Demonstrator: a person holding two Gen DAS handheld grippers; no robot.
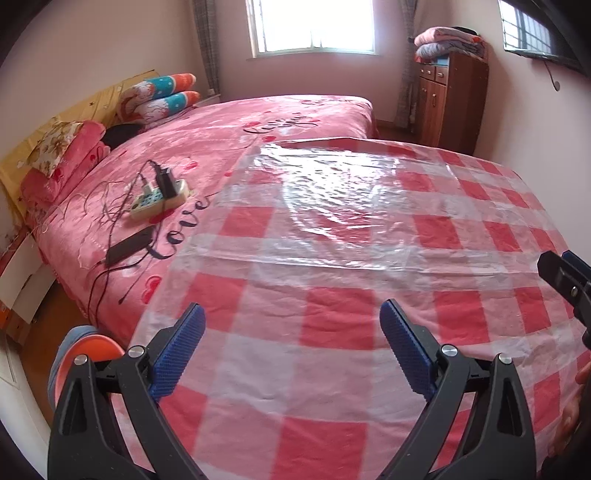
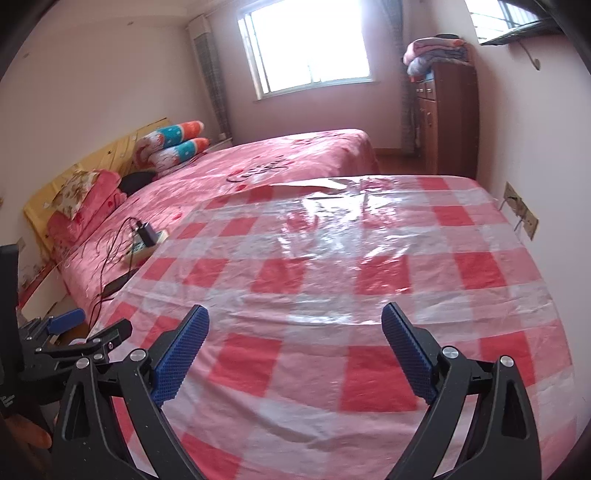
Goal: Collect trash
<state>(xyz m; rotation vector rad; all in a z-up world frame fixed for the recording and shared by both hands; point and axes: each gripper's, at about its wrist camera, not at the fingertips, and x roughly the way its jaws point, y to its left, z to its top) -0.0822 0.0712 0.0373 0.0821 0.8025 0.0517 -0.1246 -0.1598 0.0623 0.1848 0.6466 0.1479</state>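
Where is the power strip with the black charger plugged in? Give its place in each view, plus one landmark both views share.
Left wrist: the power strip lies left of centre on the pink bedspread, just beyond the left edge of the clear plastic sheet.
Right wrist: the power strip sits farther left, smaller, at the sheet's left edge.
Shared landmark: the bright window on the far wall.

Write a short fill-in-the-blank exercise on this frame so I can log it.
1. Both grippers, left gripper and right gripper, have their jaws ____.
2. The checked cloth is red and ____.
3. A clear ____ sheet lies on the cloth.
4. The power strip rests on the ____ bedspread.

Missing words: open; white; plastic; pink
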